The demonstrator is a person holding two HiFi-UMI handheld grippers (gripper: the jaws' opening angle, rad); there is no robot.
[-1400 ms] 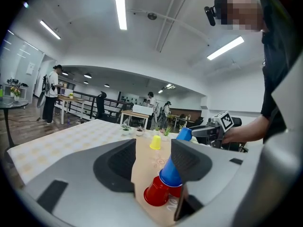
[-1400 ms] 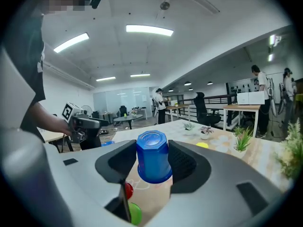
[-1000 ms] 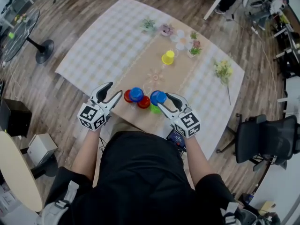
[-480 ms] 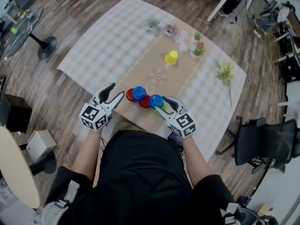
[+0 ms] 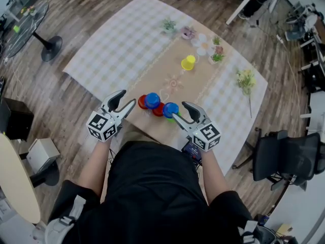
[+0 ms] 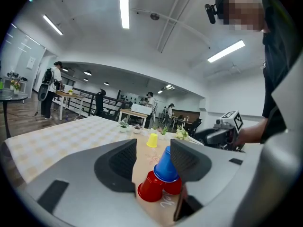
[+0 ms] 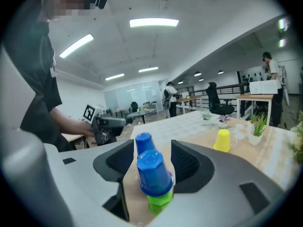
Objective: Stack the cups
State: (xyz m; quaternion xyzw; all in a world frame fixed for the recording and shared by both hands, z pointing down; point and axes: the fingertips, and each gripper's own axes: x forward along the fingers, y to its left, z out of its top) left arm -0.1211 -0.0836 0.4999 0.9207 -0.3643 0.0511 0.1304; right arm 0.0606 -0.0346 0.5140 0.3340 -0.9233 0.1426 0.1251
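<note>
A blue cup [image 5: 170, 109] sits upside down on a green cup [image 7: 160, 203] at the near edge of the tan runner. My right gripper [image 5: 179, 110] has just been opening; its jaws stand either side of this stack [image 7: 154, 174] with gaps showing. Left of it, a second blue cup [image 5: 152, 100] tops two red cups [image 5: 142, 102] [image 6: 151, 191]. My left gripper [image 5: 127, 97] is open and holds nothing, just left of the red cups. A yellow cup [image 5: 188, 62] stands alone farther up the runner.
Small potted plants [image 5: 217, 57], white coasters [image 5: 201, 44] and a flower sprig [image 5: 246, 80] lie at the far end of the checked tablecloth [image 5: 117, 44]. An office chair [image 5: 284, 159] stands at the right, a fan base [image 5: 51, 52] at the left.
The right gripper lowered the blue cup onto the green one, then spread its jaws off it. The left gripper stayed where it was.
</note>
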